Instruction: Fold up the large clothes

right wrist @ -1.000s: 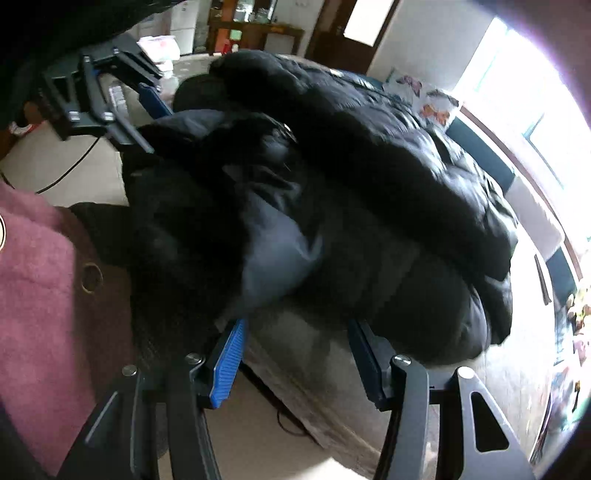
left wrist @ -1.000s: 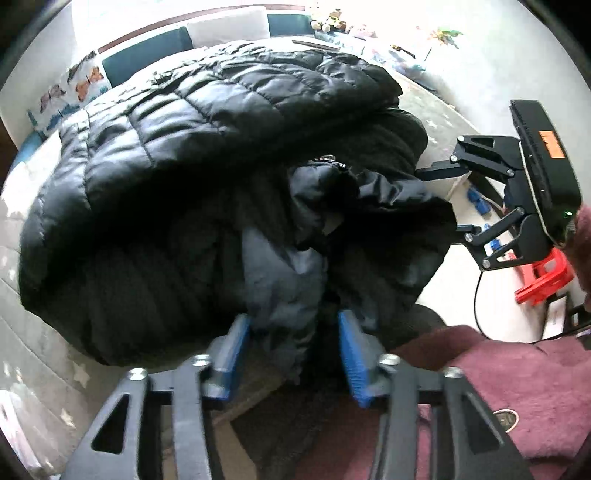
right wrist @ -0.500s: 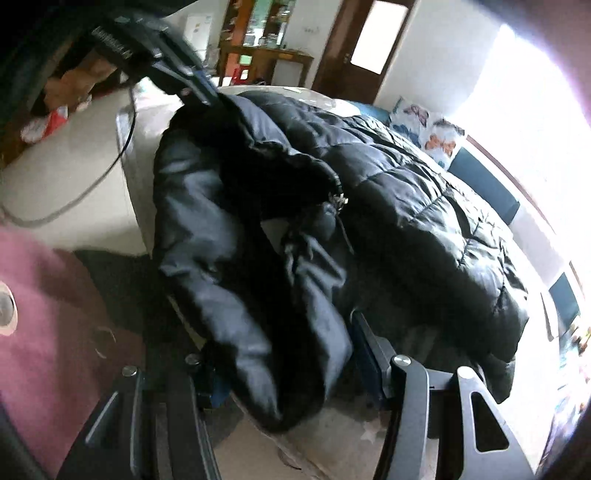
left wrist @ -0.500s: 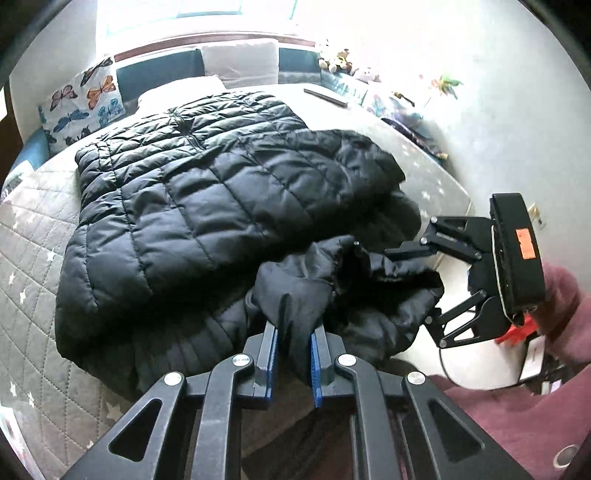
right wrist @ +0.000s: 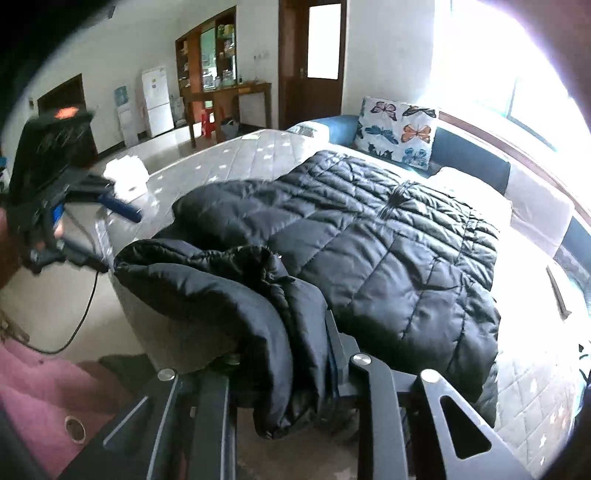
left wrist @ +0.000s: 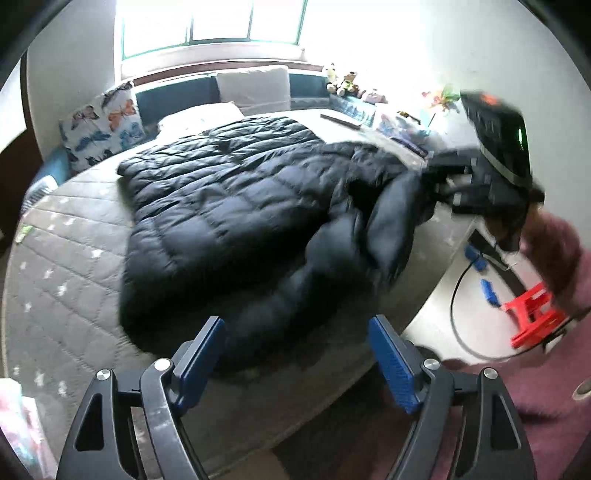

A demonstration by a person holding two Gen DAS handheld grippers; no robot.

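A black quilted down jacket point(left wrist: 236, 206) is spread over the middle of a grey quilted mattress point(left wrist: 62, 280), its near edge bunched into folds toward five o'clock in the left wrist view. The left gripper point(left wrist: 295, 354) is seen with its blue fingers point(left wrist: 391, 362) spread wide, having just been opening, and nothing is held between them; the jacket's hem lies beyond and below them. The right gripper point(right wrist: 291, 373) has just been closing, and its fingers are clamped on a thick fold of the jacket's edge, which drapes over them at six o'clock in the right wrist view. The garment is judged to be bulky yet light, soft and springy, with a slick shell likely to slide out of a shallow pinch; a deep hold on a hem, cuff or seam is probably safest, and trapped air may have to be pressed out for a fold to stay. The mattress is broad and yielding. A butterfly pillow point(right wrist: 399, 133) rests at the bed's head at one o'clock, a bright window point(left wrist: 210, 22) is at twelve o'clock in the left view, and a red stool point(left wrist: 535, 314) stands on the floor at four o'clock.
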